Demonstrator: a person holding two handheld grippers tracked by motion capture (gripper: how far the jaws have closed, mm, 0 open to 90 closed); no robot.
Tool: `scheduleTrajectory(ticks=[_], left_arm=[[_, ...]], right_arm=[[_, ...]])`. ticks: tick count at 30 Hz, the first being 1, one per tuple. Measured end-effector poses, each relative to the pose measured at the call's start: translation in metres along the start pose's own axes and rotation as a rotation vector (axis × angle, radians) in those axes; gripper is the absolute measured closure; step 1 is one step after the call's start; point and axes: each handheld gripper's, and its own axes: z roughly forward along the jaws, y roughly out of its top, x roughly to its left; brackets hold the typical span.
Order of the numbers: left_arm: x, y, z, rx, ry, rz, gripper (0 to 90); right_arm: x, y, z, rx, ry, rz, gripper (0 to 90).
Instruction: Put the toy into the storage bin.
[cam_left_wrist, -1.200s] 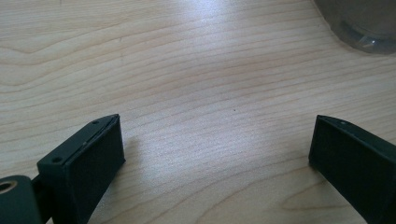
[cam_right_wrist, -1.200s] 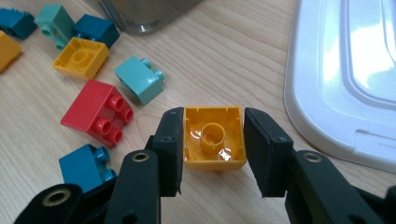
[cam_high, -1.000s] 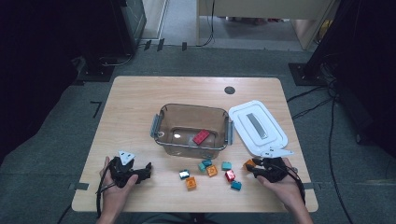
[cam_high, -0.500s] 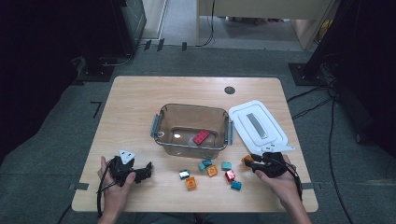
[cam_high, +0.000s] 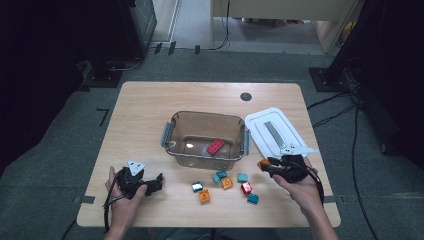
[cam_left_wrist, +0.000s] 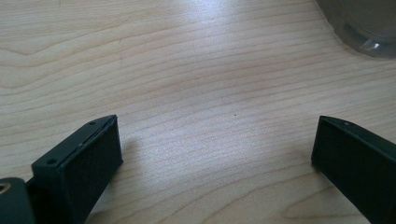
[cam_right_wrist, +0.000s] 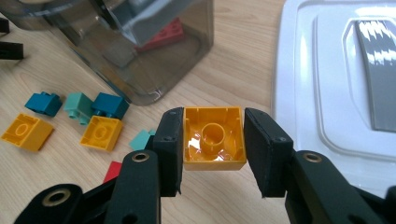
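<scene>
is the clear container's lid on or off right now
Off. The white lid lies flat on the table beside the clear container, whose top is open, with a red brick inside.

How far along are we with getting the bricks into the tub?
Done: one red brick lies in the clear tub. In hand: the right tool is shut on a yellow brick beside the white lid. Left: about seven loose bricks on the table; the left tool is open and empty.
</scene>
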Motion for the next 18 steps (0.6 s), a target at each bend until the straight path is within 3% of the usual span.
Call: scheduleTrajectory(ticks=[9, 18], left_arm=[[0.000, 0.000, 0.000, 0.000, 0.000, -0.001, 1.3], [0.000, 0.000, 0.000, 0.000, 0.001, -0.001, 1.3]], right_arm=[[0.002, 0.015, -0.005, 0.001, -0.007, -0.013, 60.3], [0.013, 0.040, -0.012, -0.006, 0.002, -0.057, 60.4]])
